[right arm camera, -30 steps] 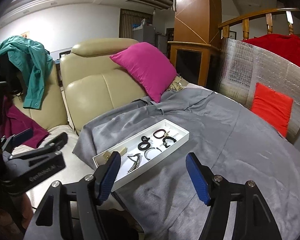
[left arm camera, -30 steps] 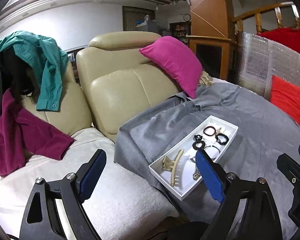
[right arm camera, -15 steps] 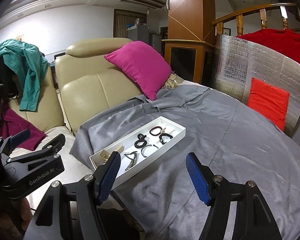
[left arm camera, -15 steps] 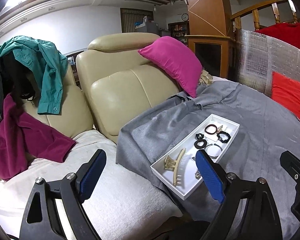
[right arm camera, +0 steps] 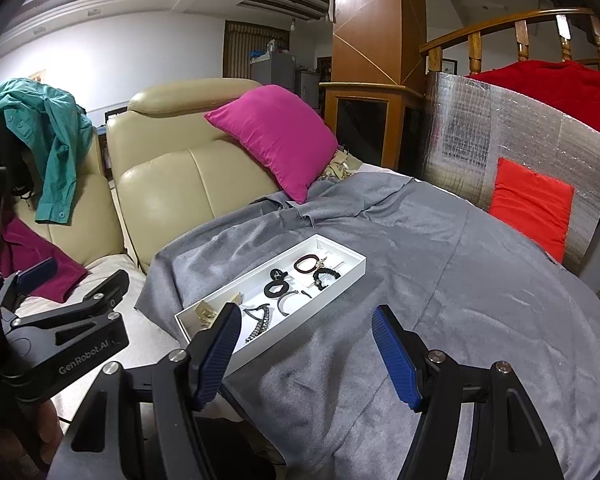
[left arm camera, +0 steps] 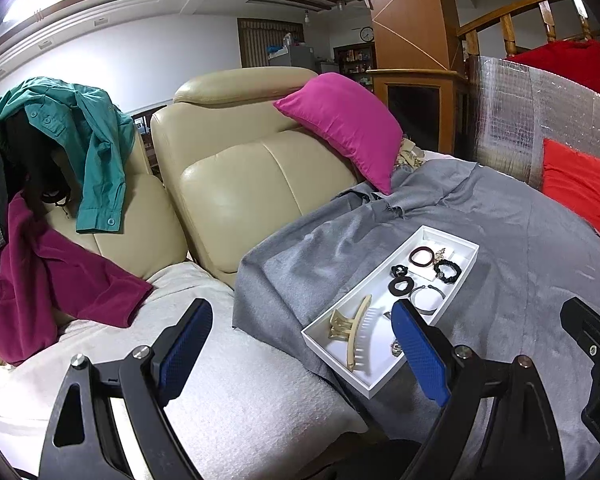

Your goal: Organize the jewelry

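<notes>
A white rectangular tray point(left arm camera: 454, 236) point(right arm camera: 342, 250) lies on a grey cloth. In it are a cream claw hair clip point(left arm camera: 354, 330), a dark red hair tie point(left arm camera: 422, 257) point(right arm camera: 306, 264), black scrunchies point(left arm camera: 402, 286) point(right arm camera: 275, 289), a black beaded band point(left arm camera: 447, 271), a thin bangle point(left arm camera: 428, 300) and a chain point(right arm camera: 260, 326). My left gripper point(left arm camera: 300, 340) is open and empty, held back from the tray's near left end. My right gripper point(right arm camera: 306, 344) is open and empty, near the tray's right front side. The left gripper shows at the left of the right wrist view point(right arm camera: 66, 316).
The grey cloth point(right arm camera: 440, 280) covers the surface. Behind it is a beige leather sofa point(left arm camera: 236, 184) with a magenta pillow point(left arm camera: 344, 128), a teal shirt point(left arm camera: 96, 132) and a maroon garment point(left arm camera: 48, 276). A silver foil panel point(right arm camera: 500, 148) with a red cushion point(right arm camera: 532, 204) stands at right.
Both grippers have drawn back a little, so the tray sits slightly farther off and more to the right in the views. Both stay open and empty.
</notes>
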The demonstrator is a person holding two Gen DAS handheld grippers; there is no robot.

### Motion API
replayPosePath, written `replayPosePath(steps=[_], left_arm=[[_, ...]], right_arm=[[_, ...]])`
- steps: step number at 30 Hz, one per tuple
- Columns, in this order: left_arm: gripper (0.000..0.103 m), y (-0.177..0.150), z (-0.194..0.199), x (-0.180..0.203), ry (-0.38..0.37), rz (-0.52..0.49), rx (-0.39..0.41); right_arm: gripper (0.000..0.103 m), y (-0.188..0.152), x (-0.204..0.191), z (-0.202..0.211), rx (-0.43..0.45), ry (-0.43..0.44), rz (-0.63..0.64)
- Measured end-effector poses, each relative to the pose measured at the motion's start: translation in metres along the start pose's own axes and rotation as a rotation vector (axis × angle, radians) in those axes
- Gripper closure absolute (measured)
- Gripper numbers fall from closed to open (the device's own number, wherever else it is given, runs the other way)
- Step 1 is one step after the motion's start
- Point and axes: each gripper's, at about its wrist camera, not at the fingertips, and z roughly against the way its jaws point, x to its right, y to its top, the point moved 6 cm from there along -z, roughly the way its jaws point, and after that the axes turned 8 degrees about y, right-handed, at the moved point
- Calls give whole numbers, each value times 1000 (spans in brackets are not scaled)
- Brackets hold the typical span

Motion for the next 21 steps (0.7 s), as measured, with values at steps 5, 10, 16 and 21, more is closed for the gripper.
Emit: replayPosePath(steps=[5, 10, 16, 21], left_arm=[[12, -1, -1, -2, 1, 1, -2], [12, -2, -3, -1, 2, -13, 0], [12, -4, -3, 0, 6, -24, 4], [12, -4, -4, -1, 8, -21, 2]], right_arm=[[31, -1, 1, -3, -2, -1, -8], [31, -3, 0, -5, -6, -7, -3], [31, -5, -1, -6, -7, -7, -6], [31, -5, -4, -6, -5, -6, -4]])
